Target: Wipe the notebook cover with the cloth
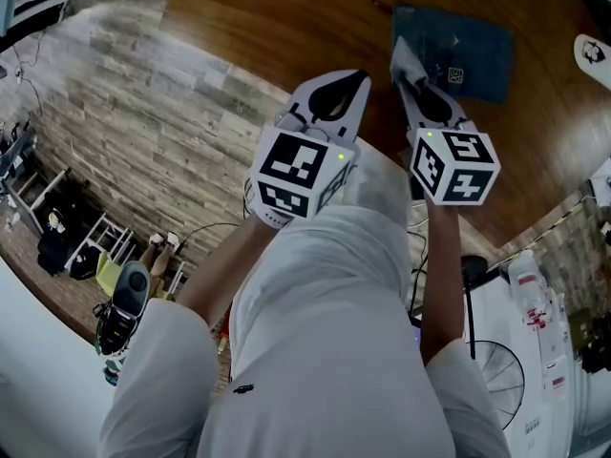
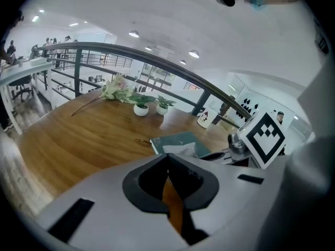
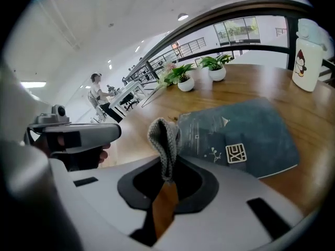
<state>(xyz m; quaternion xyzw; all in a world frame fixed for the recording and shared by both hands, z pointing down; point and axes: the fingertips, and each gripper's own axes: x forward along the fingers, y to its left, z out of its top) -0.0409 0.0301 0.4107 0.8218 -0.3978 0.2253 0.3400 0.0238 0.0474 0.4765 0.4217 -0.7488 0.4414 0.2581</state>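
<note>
The right gripper (image 3: 166,166) is clamped on a grey knitted cloth (image 3: 163,137) at the near edge of the notebook (image 3: 251,135). The notebook's teal cover bears a white square emblem, and it lies flat on the wooden surface (image 3: 309,114). The left gripper (image 2: 168,158) has its jaws together with nothing between them. Two white pots (image 3: 186,84) hold green plants.

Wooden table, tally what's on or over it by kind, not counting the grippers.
Dark blue notebook: 1
Grey knitted cloth: 1
Green plants in white pots: 2
White penguin-print container: 1
Pale flower bunch: 1
Total: 6
</note>
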